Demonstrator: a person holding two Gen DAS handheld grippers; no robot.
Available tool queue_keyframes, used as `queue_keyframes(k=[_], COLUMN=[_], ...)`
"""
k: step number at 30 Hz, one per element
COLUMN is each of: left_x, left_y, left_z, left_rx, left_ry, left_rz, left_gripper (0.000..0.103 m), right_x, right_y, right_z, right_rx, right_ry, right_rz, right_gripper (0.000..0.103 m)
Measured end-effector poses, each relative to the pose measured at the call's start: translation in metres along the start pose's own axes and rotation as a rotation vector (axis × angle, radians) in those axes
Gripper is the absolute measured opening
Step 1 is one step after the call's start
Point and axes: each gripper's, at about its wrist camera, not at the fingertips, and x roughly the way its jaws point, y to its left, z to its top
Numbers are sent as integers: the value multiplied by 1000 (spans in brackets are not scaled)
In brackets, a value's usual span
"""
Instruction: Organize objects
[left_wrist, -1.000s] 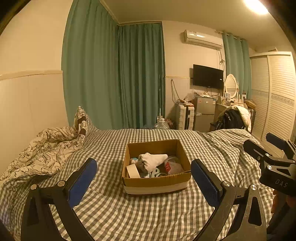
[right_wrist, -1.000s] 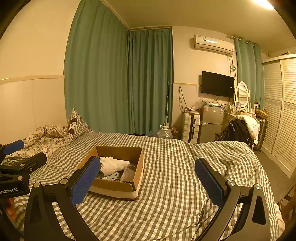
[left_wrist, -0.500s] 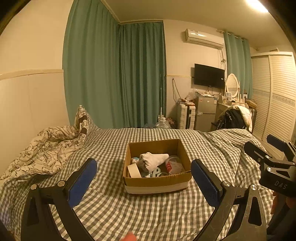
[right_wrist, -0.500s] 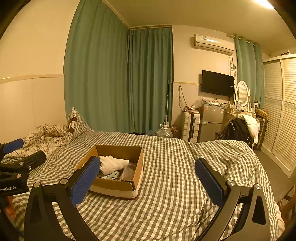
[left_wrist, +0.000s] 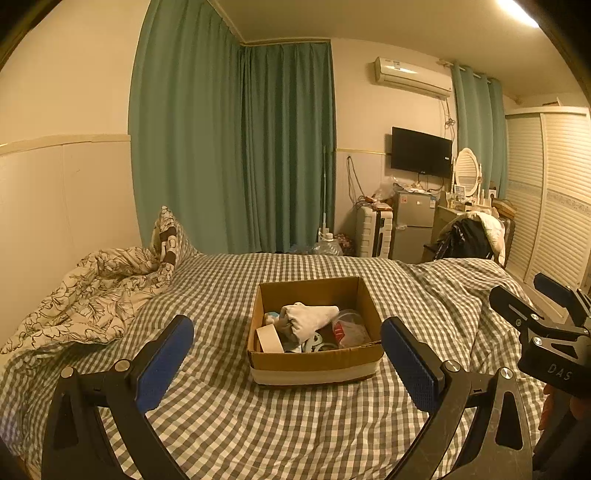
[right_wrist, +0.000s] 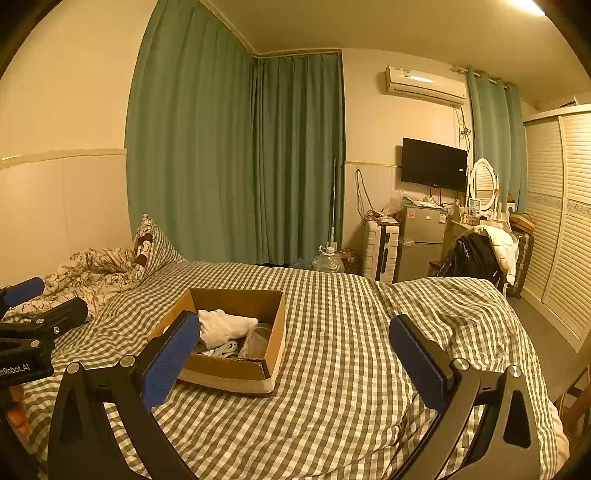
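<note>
Nothing much has shifted since a second ago: the cardboard box (left_wrist: 314, 363) still sits on the checked bed (left_wrist: 221, 417), ahead of and between the left gripper (left_wrist: 286, 352) jaws, holding a white cloth (left_wrist: 310, 319) (among small clutter). Both sets of jaws stand wide apart, empty. From the right gripper (right_wrist: 293, 349), it lies by the left jaw.

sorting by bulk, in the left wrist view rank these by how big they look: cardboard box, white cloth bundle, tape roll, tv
1. cardboard box
2. tv, though it hangs far off, so its rank is unsure
3. white cloth bundle
4. tape roll
</note>
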Motion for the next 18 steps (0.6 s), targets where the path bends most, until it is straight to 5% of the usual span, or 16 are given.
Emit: queue_keyframes(k=[18], left_x=[-1], left_y=[0], left_z=[-2], left_rx=[-1], left_ry=[1], left_rz=[-10], left_gripper=[103], right_x=[2], right_y=[-1], right_z=[-3], right_rx=[-2], right_ry=[10], right_rz=[4], right_gripper=[103])
